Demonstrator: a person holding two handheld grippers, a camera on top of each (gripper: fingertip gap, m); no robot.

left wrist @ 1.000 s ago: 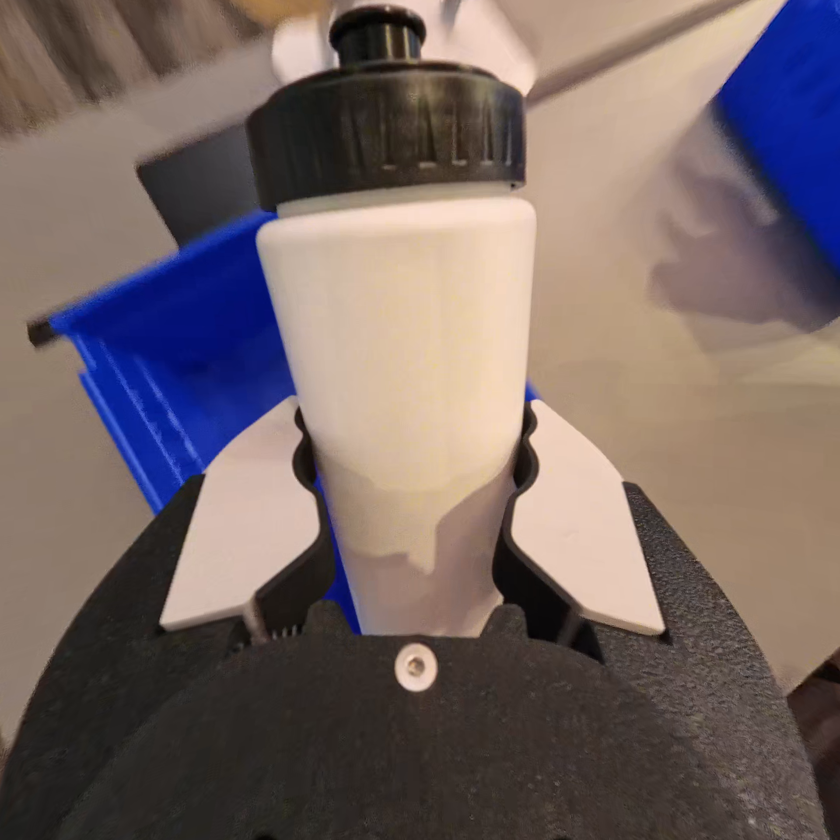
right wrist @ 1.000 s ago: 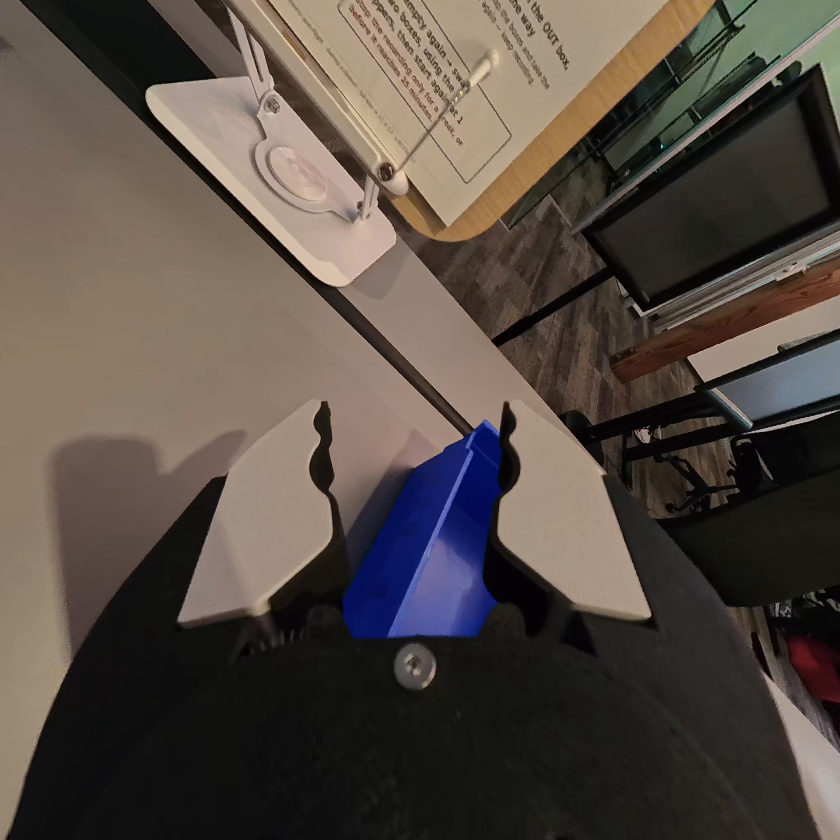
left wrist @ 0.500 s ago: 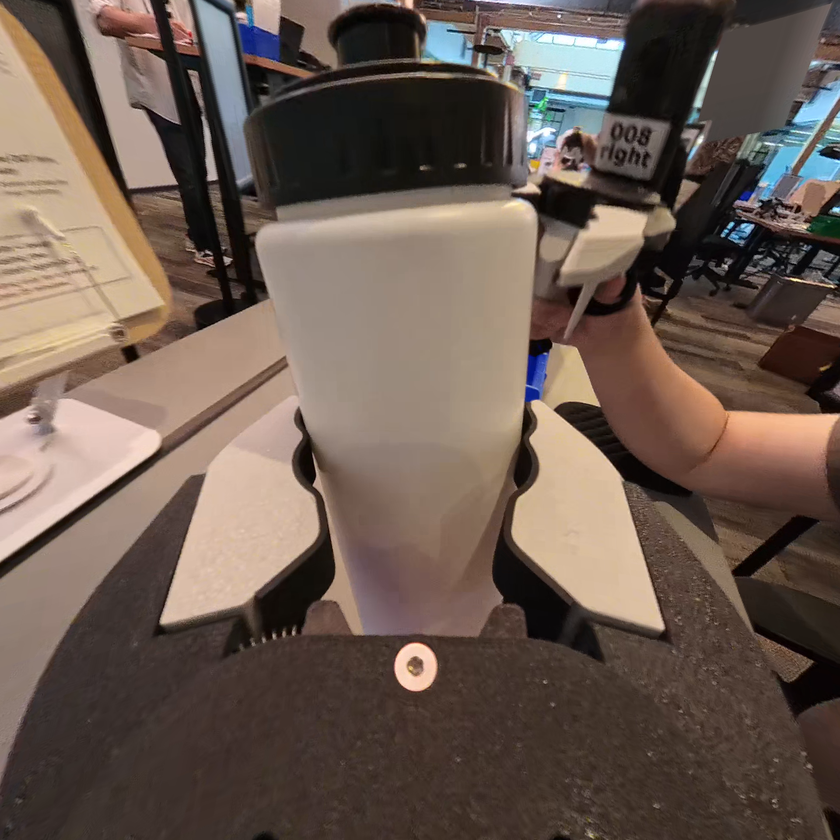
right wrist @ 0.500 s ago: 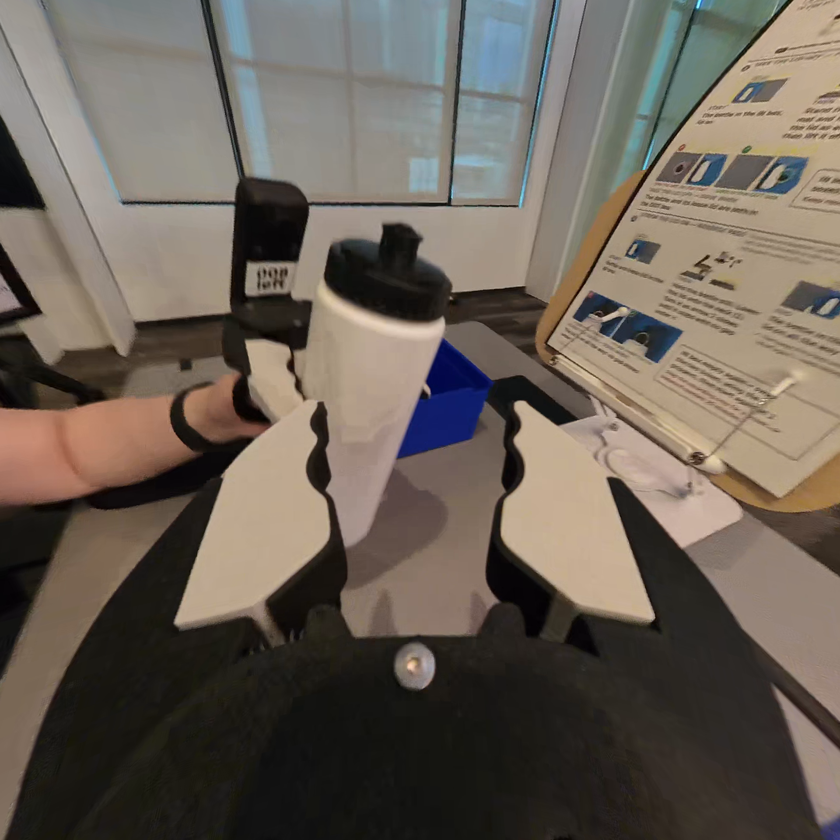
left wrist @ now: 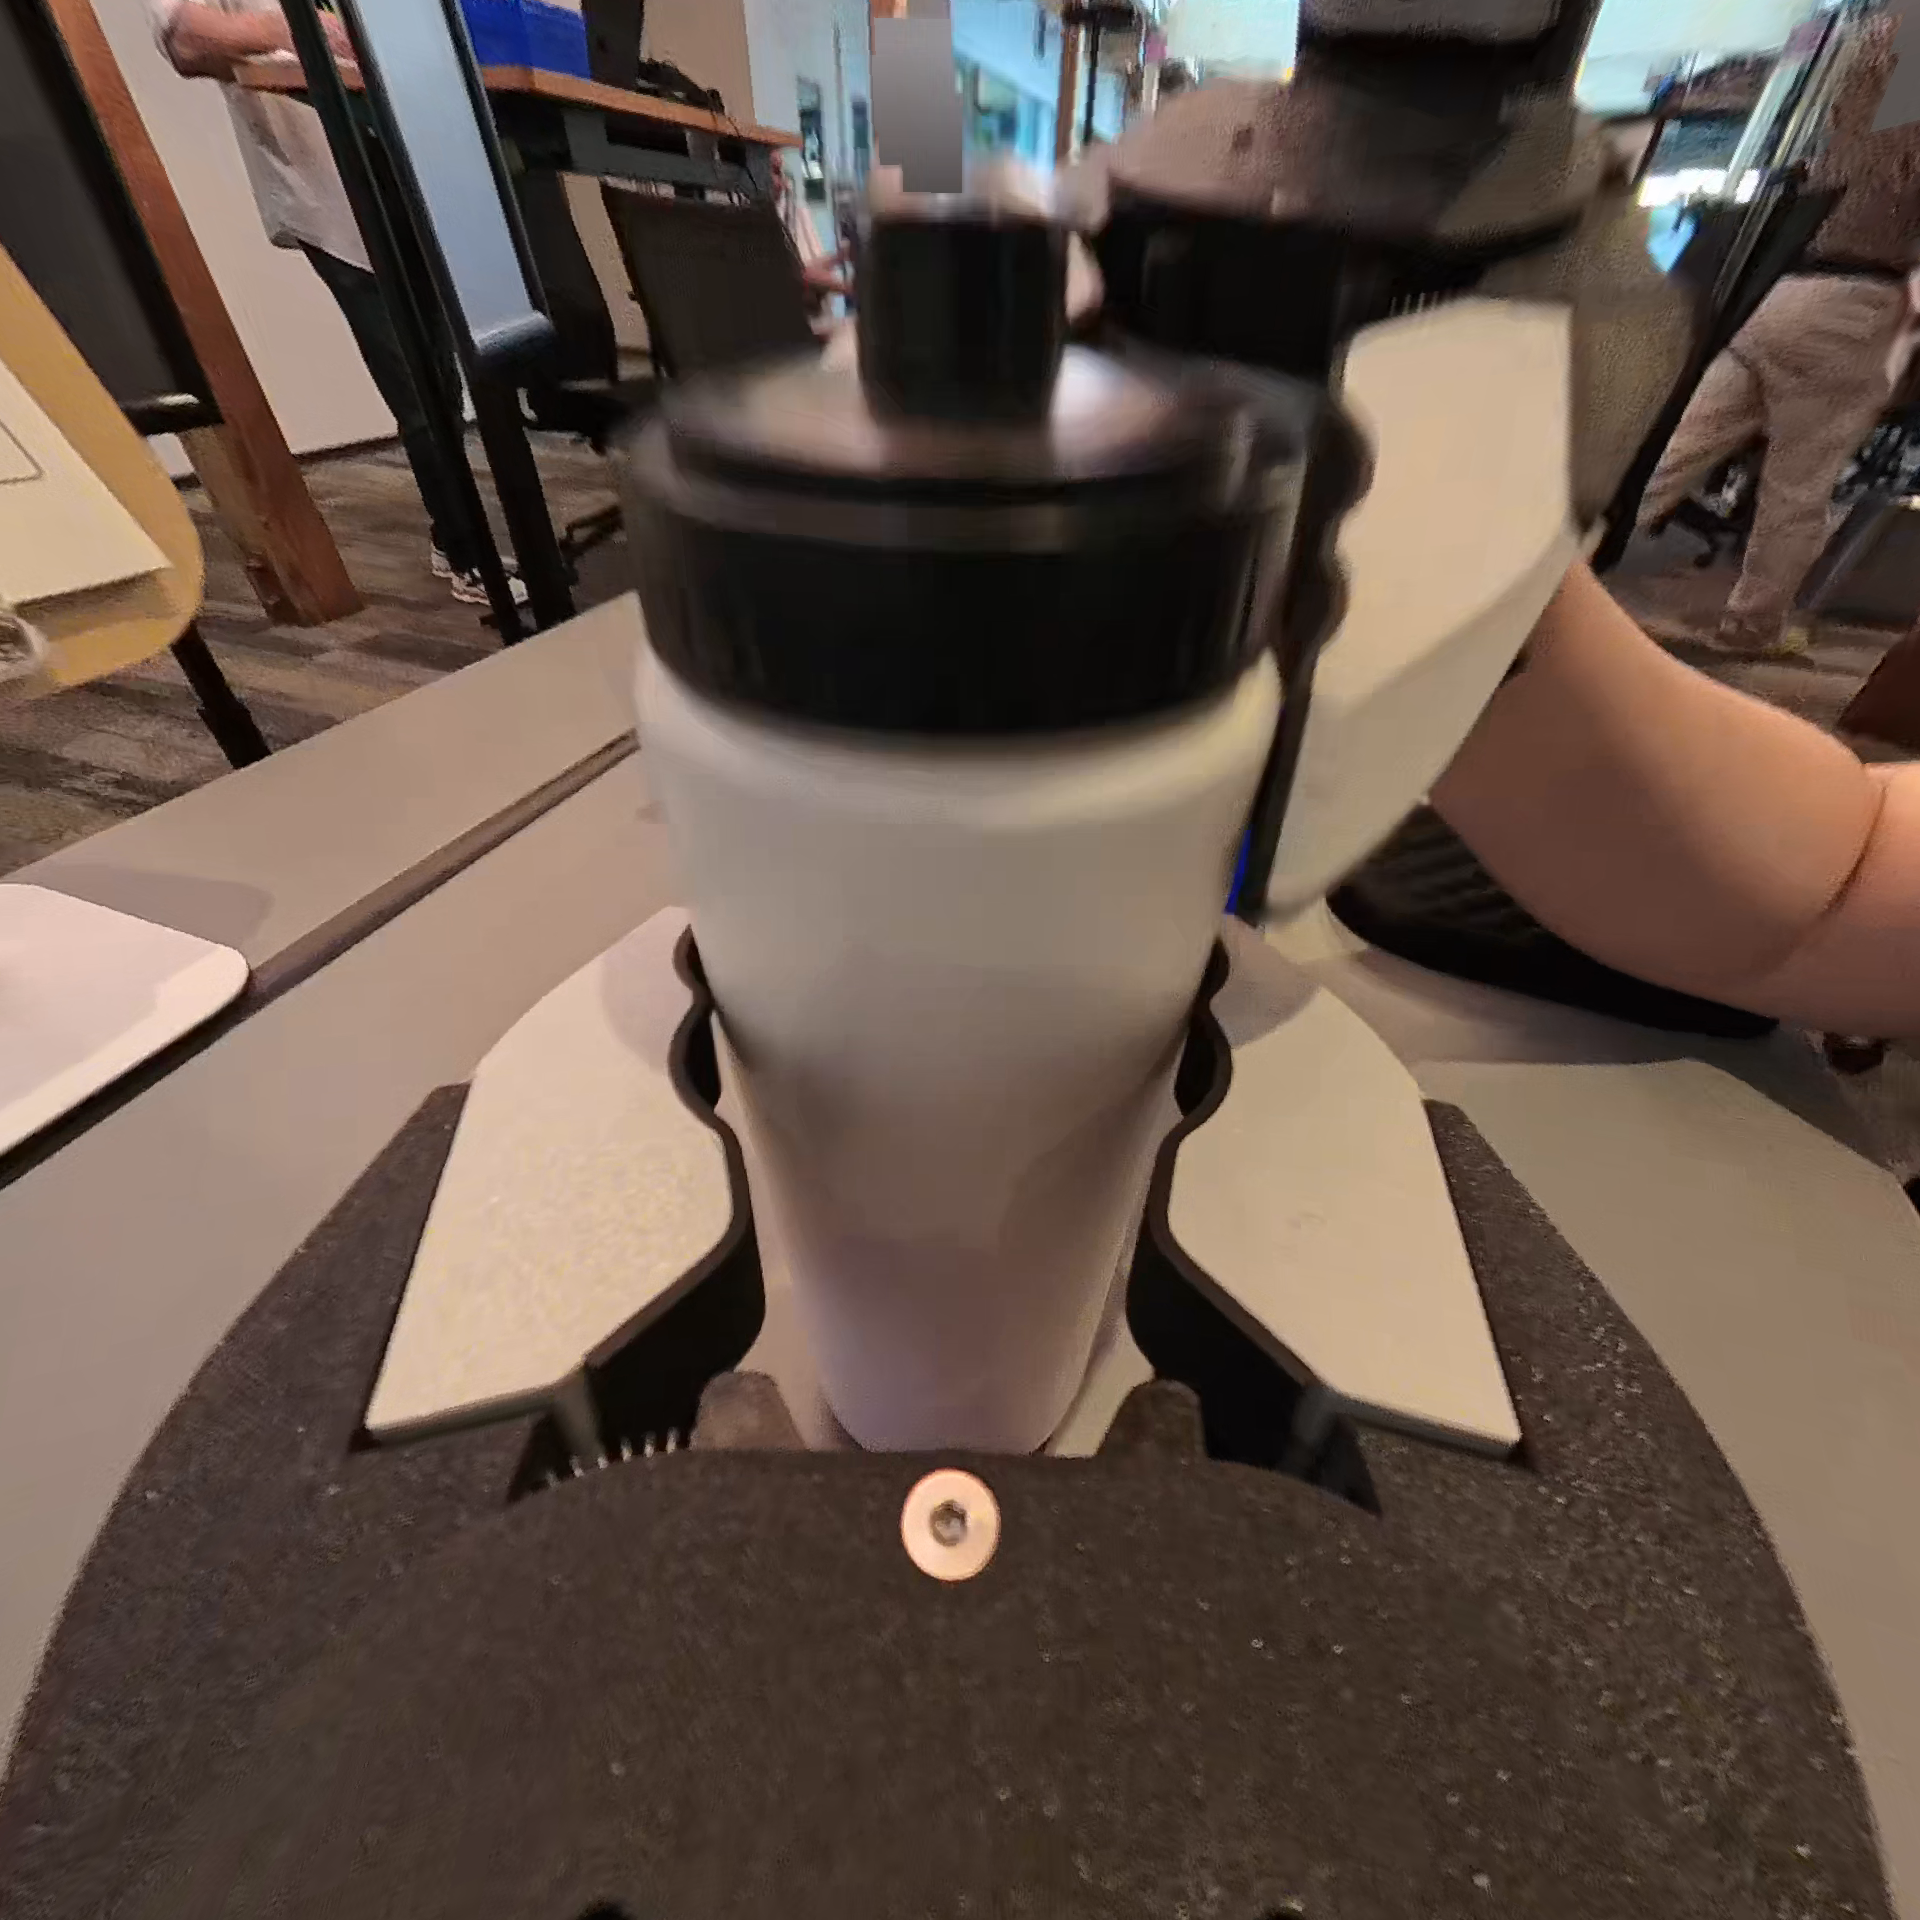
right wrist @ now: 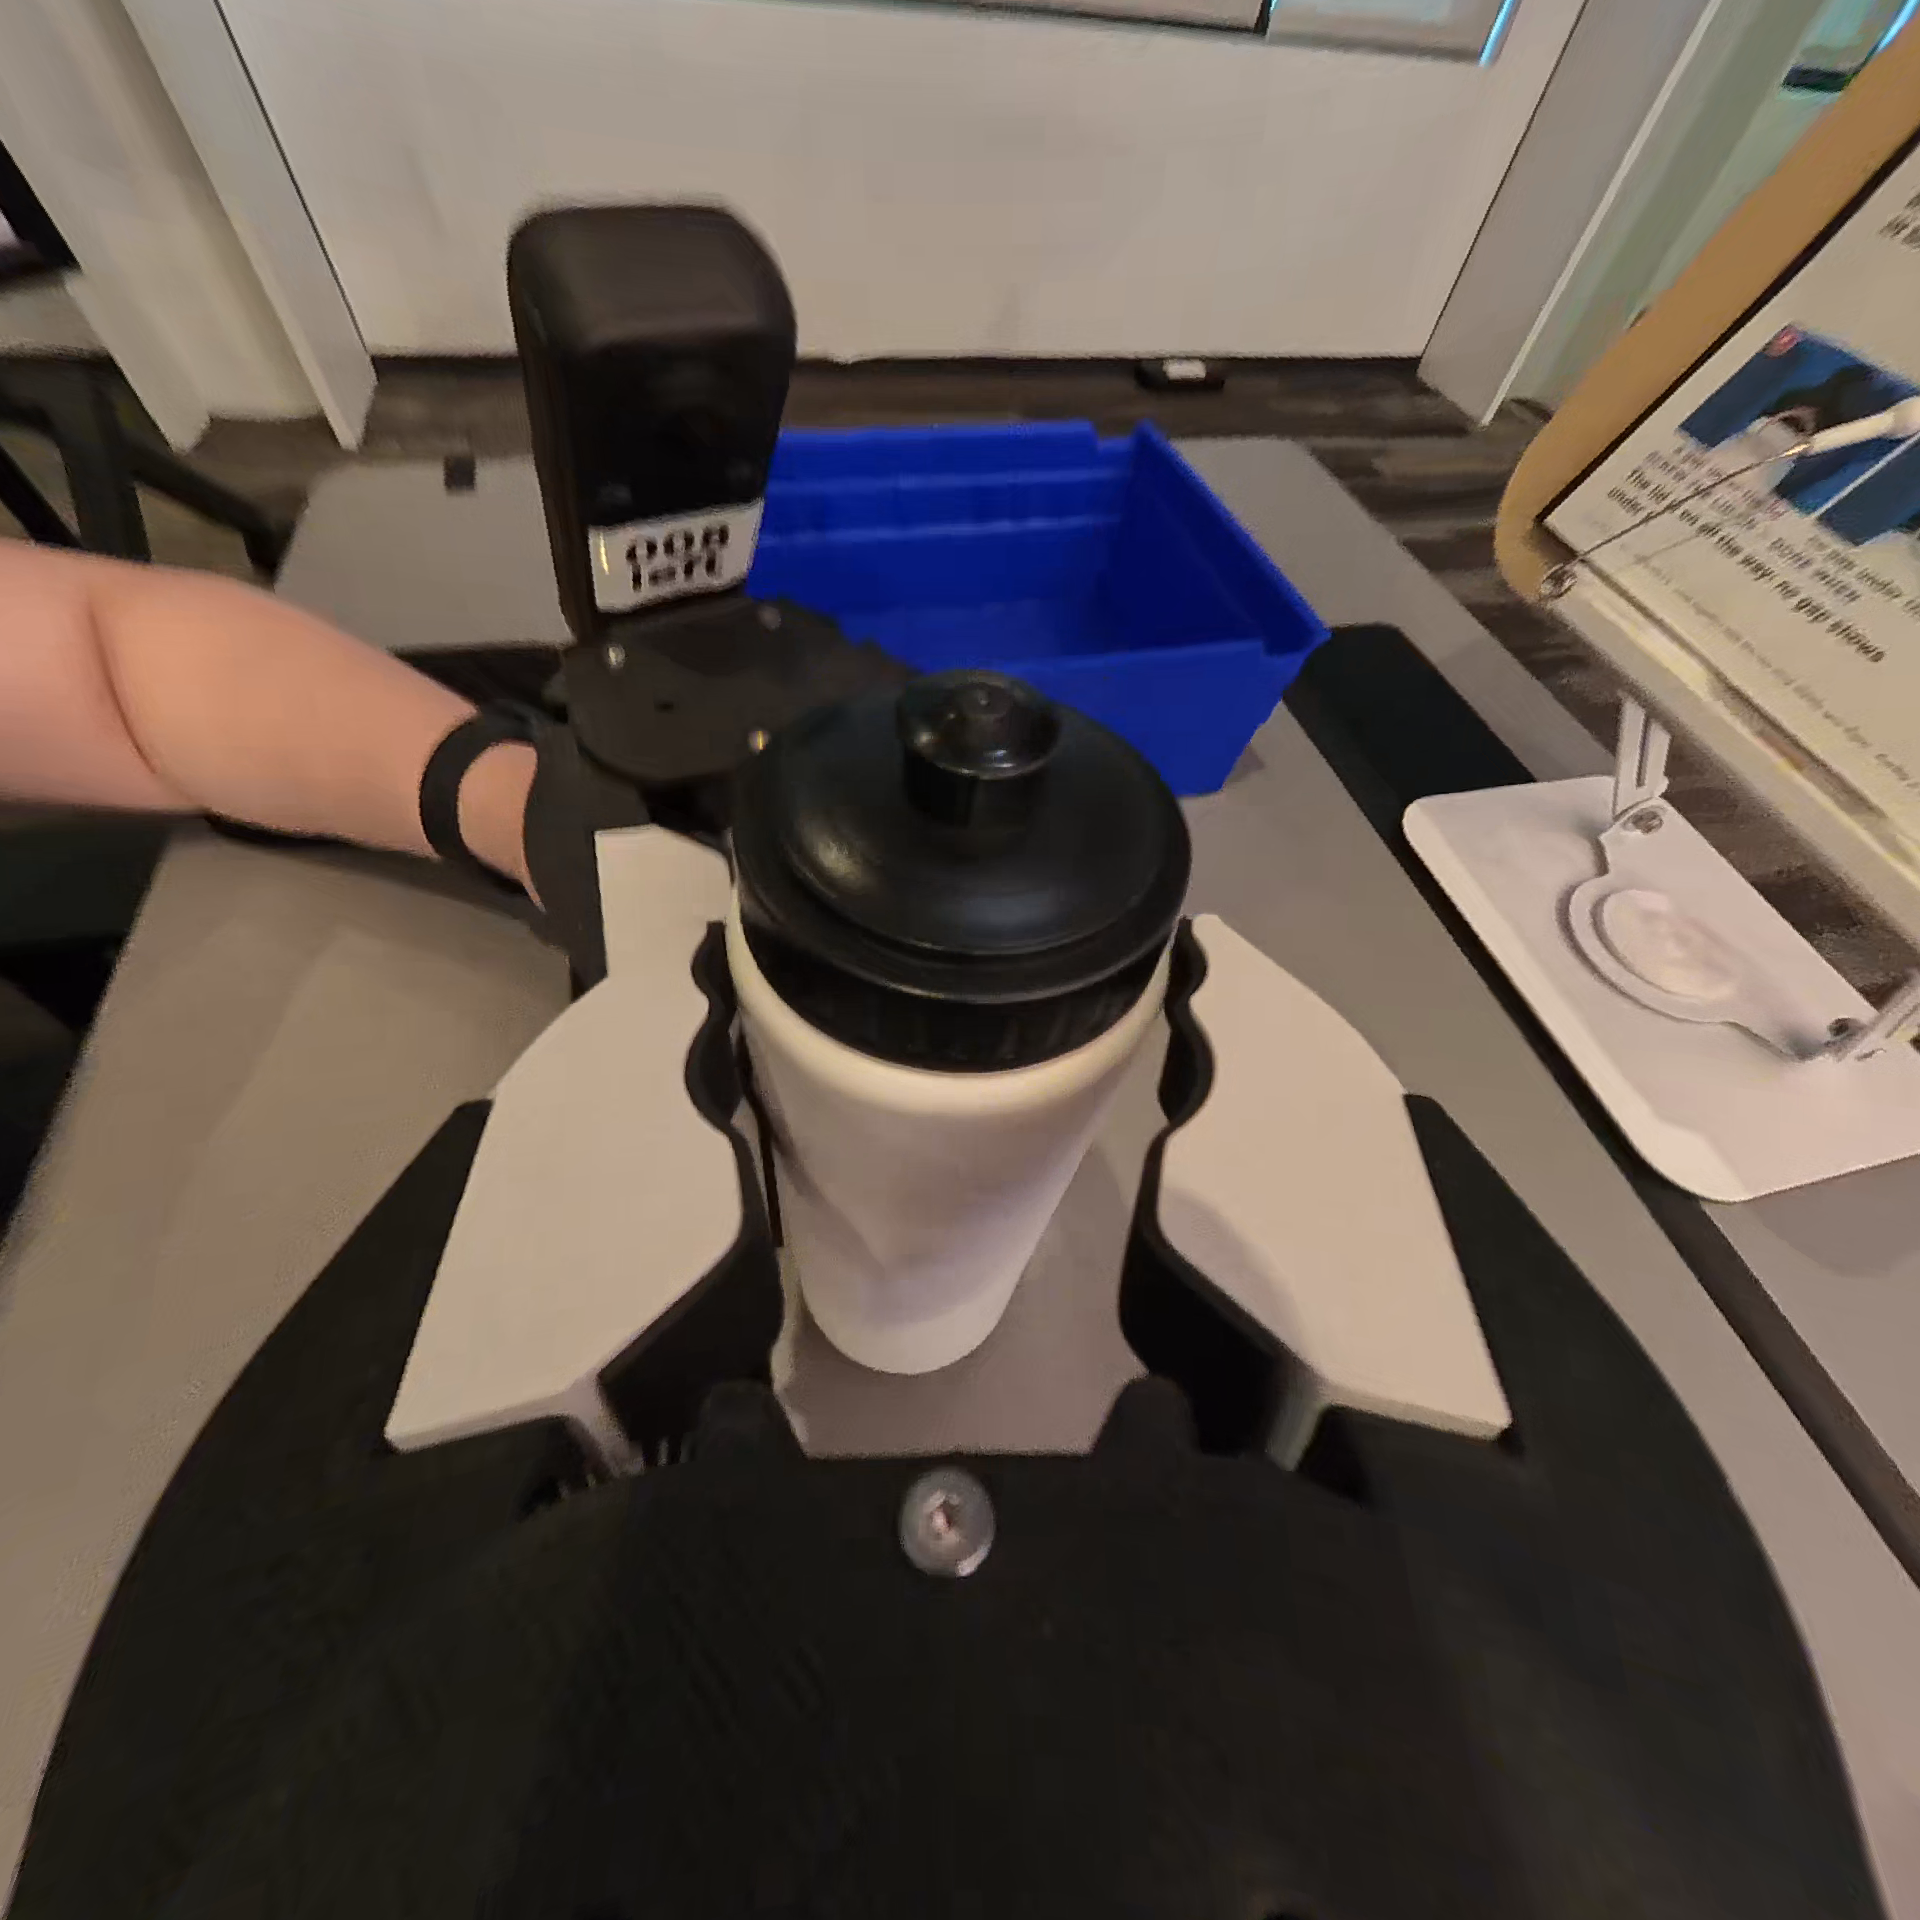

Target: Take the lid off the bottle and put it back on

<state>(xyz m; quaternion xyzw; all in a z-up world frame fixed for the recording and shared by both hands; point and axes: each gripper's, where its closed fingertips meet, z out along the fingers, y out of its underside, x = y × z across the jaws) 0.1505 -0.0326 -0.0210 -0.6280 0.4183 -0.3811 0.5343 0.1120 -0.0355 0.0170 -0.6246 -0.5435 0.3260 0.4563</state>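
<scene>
- One white bottle (left wrist: 956, 935) with a tapered body stands upright on the grey table (right wrist: 260, 1039), its black ribbed lid (right wrist: 961, 883) screwed on and topped by a black pull spout (right wrist: 977, 738).
- The left gripper (left wrist: 951, 1029) is clenched on the bottle's lower body, both fingers pressed against its sides.
- The right gripper (right wrist: 951, 997) sits at lid height, spread wide, its fingers flanking the lid; whether they touch it I cannot tell.
- Only the right wrist view shows the blue bin (right wrist: 1039, 582) behind the bottle and a white stand base (right wrist: 1714, 987) at right, under a tilted instruction board (right wrist: 1766, 499).
- Only the left wrist view shows the room beyond: desks, chairs and people standing, with the lid blurred there.
</scene>
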